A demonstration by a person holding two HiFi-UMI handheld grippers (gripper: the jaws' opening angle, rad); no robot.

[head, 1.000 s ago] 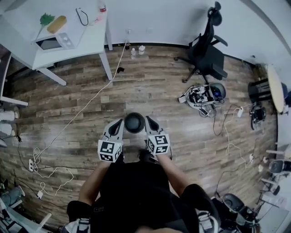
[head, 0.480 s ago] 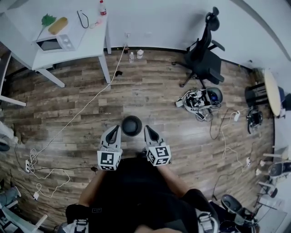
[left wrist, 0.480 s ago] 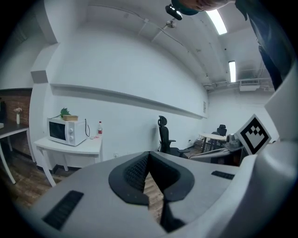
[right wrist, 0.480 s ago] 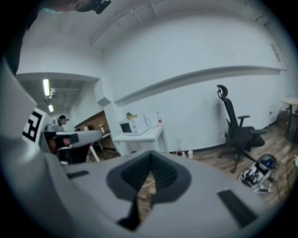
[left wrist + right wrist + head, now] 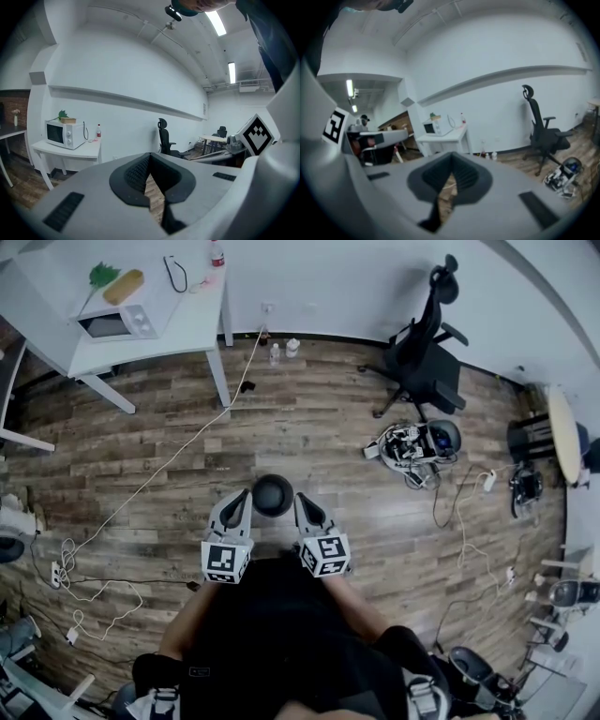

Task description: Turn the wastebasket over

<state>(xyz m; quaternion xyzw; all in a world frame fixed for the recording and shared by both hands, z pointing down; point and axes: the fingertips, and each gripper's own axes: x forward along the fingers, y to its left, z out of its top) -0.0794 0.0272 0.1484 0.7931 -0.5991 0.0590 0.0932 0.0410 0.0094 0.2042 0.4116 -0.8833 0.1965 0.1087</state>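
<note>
Head view: a person stands over a dark round wastebasket (image 5: 273,495) on the wooden floor (image 5: 309,427). The left claw (image 5: 242,496) and right claw (image 5: 301,500) flank its near edge, just beside it. A second earlier their tips reached further along its sides; they have since drawn back and lifted a little, so the basket probably stands free. Whether its mouth or base faces up cannot be told. Left gripper view: the jaws are pressed together on nothing, with floor planks below, and a microwave (image 5: 59,133) on a white table (image 5: 70,149) beyond. Right gripper view: the jaws are likewise closed and empty, with an office chair (image 5: 541,126) ahead.
</note>
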